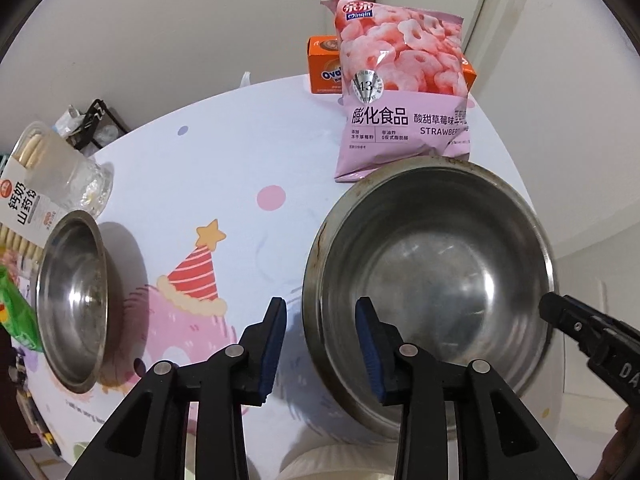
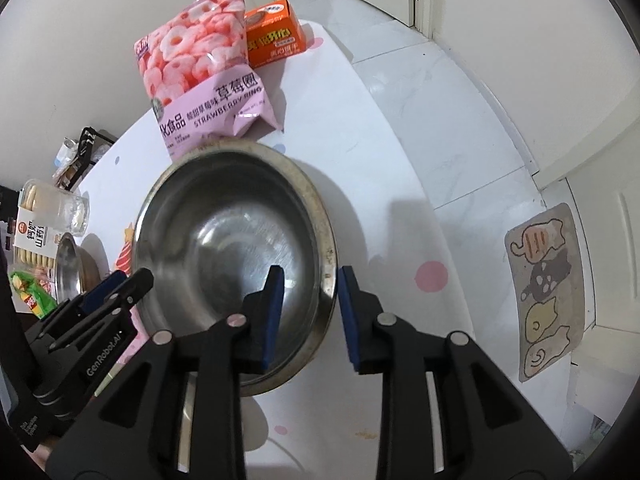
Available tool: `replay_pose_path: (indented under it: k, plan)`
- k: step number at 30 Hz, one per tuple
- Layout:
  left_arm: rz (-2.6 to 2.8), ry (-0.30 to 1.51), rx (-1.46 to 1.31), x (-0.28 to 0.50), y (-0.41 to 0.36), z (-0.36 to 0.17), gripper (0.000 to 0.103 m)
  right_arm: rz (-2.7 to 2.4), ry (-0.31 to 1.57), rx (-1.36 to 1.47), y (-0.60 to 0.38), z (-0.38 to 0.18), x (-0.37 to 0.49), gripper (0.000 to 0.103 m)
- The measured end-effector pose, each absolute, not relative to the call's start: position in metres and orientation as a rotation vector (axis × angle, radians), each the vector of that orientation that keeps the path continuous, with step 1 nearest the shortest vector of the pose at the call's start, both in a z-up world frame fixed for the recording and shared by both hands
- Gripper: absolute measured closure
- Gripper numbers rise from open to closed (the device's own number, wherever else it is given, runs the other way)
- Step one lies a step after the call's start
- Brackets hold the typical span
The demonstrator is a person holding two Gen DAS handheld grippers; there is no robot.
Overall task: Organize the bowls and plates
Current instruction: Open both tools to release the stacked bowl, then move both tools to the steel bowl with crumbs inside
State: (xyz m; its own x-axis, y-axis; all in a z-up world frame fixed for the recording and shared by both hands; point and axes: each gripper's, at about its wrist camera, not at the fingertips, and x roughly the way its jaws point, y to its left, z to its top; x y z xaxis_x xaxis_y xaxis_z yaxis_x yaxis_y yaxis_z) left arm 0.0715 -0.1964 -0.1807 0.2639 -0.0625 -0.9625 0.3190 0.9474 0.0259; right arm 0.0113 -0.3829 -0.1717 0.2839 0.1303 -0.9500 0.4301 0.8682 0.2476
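Observation:
A large steel bowl (image 1: 440, 264) (image 2: 224, 232) stands upright on the table with the printed cloth (image 1: 200, 184). My left gripper (image 1: 322, 344) straddles the bowl's left rim, one blue pad outside and one inside, with a gap on both sides. My right gripper (image 2: 310, 316) straddles the opposite rim the same way, its pads not pressing the metal. Each gripper shows in the other's view: the right one (image 1: 556, 308) at the bowl's right edge, the left one (image 2: 120, 284) at its left edge. A smaller steel bowl (image 1: 72, 304) (image 2: 70, 264) sits apart to the left.
A pink strawberry-ring snack bag (image 1: 400, 92) leans just behind the large bowl, with an orange box (image 1: 324, 68) behind it. A biscuit pack and a glass (image 1: 52, 176) and a green packet (image 1: 16, 312) crowd the left edge. The table ends at right above tiled floor with a cat mat (image 2: 544, 292).

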Motion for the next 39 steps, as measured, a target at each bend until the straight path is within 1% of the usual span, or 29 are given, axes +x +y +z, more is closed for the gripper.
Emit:
replay_pose_path:
  k: [5,7,8,10,11,12,13,14,15,18,20,21,28,34,39]
  plan:
    - [-0.276,1.267,0.213,0.072,-0.193,-0.172,0.057,-0.244,1.273,0.511,-0.381,-0.165,0.007,0.071]
    - [-0.279,1.26,0.214,0.072,-0.193,-0.169,0.055,-0.251,1.26,0.517,-0.381,-0.161,0.006,0.066]
    - [-0.282,1.258,0.212,0.071,-0.194,-0.167,0.052,-0.258,1.25,0.521,-0.381,-0.159,0.005,0.064]
    - [-0.284,1.254,0.209,0.07,-0.193,-0.164,0.048,-0.271,1.233,0.526,-0.381,-0.154,0.003,0.055]
    - [-0.283,1.251,0.205,0.07,-0.192,-0.162,0.044,-0.28,1.222,0.529,-0.381,-0.151,0.002,0.053]
    - [-0.28,1.247,0.199,0.07,-0.192,-0.16,0.04,-0.287,1.212,0.531,-0.381,-0.149,0.002,0.048]
    - [-0.276,1.246,0.195,0.069,-0.191,-0.159,0.034,-0.29,1.201,0.533,-0.38,-0.146,0.002,0.044]
    - [-0.271,1.245,0.19,0.069,-0.19,-0.156,0.031,-0.289,1.194,0.538,-0.38,-0.145,0.002,0.042]
    - [-0.275,1.244,0.183,0.069,-0.19,-0.154,0.03,-0.283,1.19,0.55,-0.381,-0.144,0.001,0.038]
    - [-0.299,1.231,0.182,0.065,-0.191,-0.144,0.027,-0.267,1.183,0.601,-0.381,-0.141,-0.001,0.036]
    - [-0.309,1.213,0.183,0.063,-0.191,-0.137,0.023,-0.27,1.176,0.592,-0.376,-0.136,-0.001,0.031]
    - [-0.314,1.202,0.181,0.063,-0.19,-0.133,0.023,-0.275,1.173,0.582,-0.375,-0.135,-0.001,0.029]
    - [-0.287,1.169,0.178,0.063,-0.167,-0.11,0.022,-0.239,1.164,0.559,-0.353,-0.121,0.005,0.028]
    - [-0.205,1.168,0.15,0.062,-0.117,-0.097,0.022,-0.161,1.169,0.539,-0.307,-0.107,0.021,0.027]
    - [-0.105,1.165,0.109,0.062,-0.057,-0.088,0.022,-0.047,1.2,0.501,-0.25,-0.103,0.038,0.027]
